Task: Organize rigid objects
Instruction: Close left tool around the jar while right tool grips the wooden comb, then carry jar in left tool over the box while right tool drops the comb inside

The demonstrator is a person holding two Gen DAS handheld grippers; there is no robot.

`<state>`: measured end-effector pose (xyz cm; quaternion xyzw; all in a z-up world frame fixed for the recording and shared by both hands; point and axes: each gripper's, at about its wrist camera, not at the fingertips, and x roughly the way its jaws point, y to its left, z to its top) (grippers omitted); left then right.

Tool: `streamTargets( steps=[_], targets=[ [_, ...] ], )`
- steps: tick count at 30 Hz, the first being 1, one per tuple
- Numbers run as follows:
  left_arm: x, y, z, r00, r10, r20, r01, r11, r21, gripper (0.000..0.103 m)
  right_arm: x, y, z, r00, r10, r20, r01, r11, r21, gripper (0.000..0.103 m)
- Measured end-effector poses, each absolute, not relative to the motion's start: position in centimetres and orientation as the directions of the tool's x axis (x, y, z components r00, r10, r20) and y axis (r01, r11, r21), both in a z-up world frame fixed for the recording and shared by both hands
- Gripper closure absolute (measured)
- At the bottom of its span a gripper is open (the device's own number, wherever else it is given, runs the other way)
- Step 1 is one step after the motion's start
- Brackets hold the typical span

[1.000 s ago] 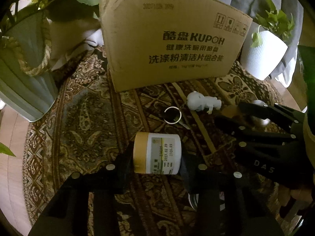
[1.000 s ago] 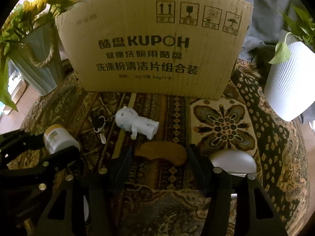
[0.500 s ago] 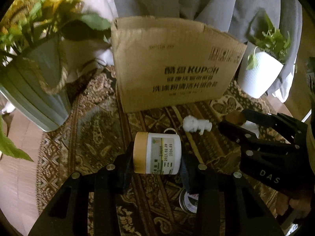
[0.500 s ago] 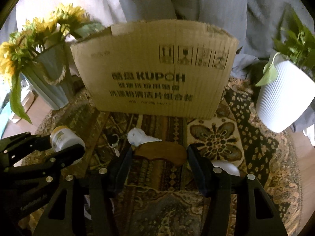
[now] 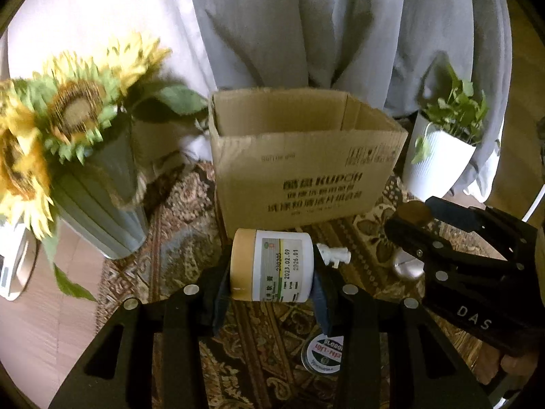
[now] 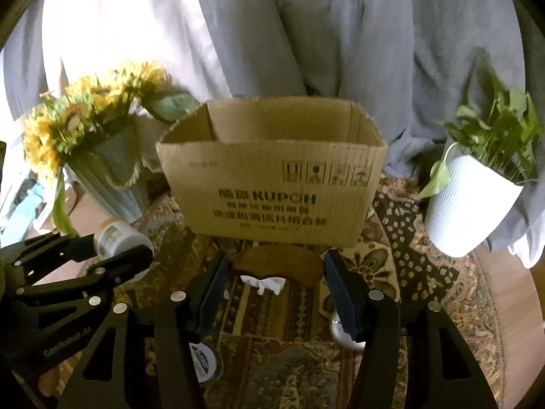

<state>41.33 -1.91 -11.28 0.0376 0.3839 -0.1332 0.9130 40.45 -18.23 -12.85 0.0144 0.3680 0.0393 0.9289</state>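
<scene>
Left wrist: jar (image 5: 270,266) label dates; right wrist: wooden piece (image 6: 277,266).

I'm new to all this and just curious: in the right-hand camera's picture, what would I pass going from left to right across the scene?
Sunflowers in a vase → jar held by the left gripper → cardboard box → white potted plant.

A sunflower vase (image 5: 98,201) and a white potted plant (image 5: 439,156) stand on a patterned rug (image 5: 177,221).
</scene>
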Motion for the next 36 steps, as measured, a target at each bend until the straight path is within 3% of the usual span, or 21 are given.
streamTargets(
  steps=[27, 36],
  targets=[
    [41.8, -3.0, -2.6, 0.807, -0.229, -0.545, 0.296, 0.955, 0.037, 0.063, 40.0, -19.5, -4.0, 0.875, 0.028, -0.484, -0.008, 0.999, 0.043, 0.044],
    [44.1, -3.8, -1.1, 0.812, -0.249, -0.528, 0.312, 0.95, 0.031, 0.063, 42.0, -20.4, -3.1, 0.881, 0.032, -0.472, 0.0, 0.998, 0.068, 0.044]
  ],
)
